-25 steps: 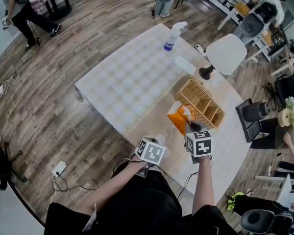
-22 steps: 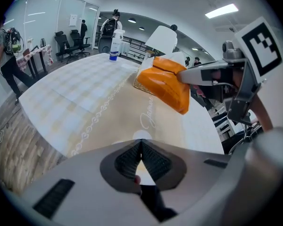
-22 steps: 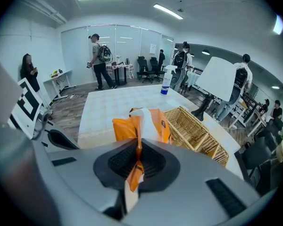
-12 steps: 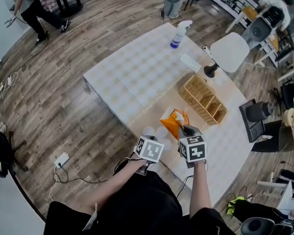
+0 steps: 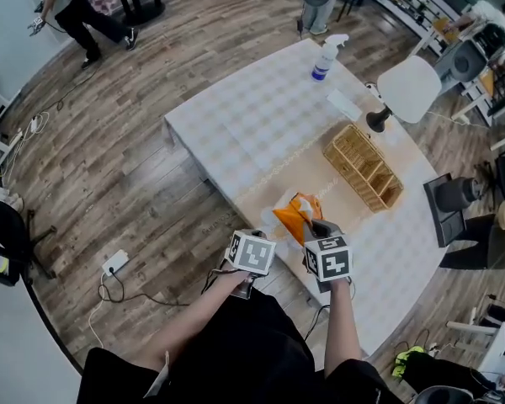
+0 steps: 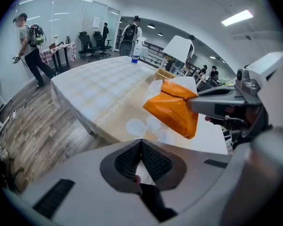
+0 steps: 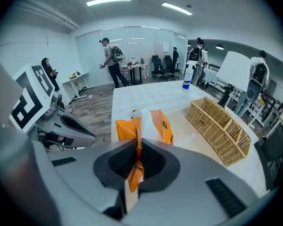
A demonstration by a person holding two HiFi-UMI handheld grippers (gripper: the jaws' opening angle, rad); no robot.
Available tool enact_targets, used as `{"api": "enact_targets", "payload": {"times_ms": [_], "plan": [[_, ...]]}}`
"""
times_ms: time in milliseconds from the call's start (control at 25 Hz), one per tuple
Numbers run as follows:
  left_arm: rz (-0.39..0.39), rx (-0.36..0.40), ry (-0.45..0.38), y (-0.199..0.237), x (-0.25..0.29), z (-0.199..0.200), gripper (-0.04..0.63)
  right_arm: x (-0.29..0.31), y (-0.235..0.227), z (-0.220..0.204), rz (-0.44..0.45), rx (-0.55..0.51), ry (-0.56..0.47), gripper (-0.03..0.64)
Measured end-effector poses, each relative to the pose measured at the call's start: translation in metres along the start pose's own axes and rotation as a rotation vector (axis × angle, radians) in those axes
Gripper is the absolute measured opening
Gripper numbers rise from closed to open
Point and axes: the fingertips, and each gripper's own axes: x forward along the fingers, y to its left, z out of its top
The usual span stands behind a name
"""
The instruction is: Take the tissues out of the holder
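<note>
An orange tissue pack with white tissue showing at its top hangs in my right gripper, which is shut on its edge. In the right gripper view the pack sticks up between the closed pads. The wicker holder stands on the table further back to the right, apart from the pack, and its compartments look empty. My left gripper is just left of the pack near the table's front edge. Its jaws meet at the tips with nothing between them. The pack shows ahead of it.
A white patterned table carries a spray bottle at its far end and a flat white item beside the holder. A white chair stands at the table's right side. People stand in the background; cables lie on the wooden floor.
Both grippers have drawn back toward the table's near edge. The right one has carried the orange pack away from the holder, where it was a second ago.
</note>
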Motion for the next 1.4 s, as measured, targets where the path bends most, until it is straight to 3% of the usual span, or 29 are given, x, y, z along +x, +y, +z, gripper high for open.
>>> {"api": "enact_targets", "payload": {"times_ms": [600,1400], "plan": [[0.014,-0.054,-0.032,0.053,0.003,0.029,0.009,0.042,0.024,0.025,0.054,-0.014,0.03,0.015],[0.021,-0.077,-0.04,0.155,0.008,0.115,0.009,0.149,0.057,0.154,0.124,-0.089,0.052,0.015]]}}
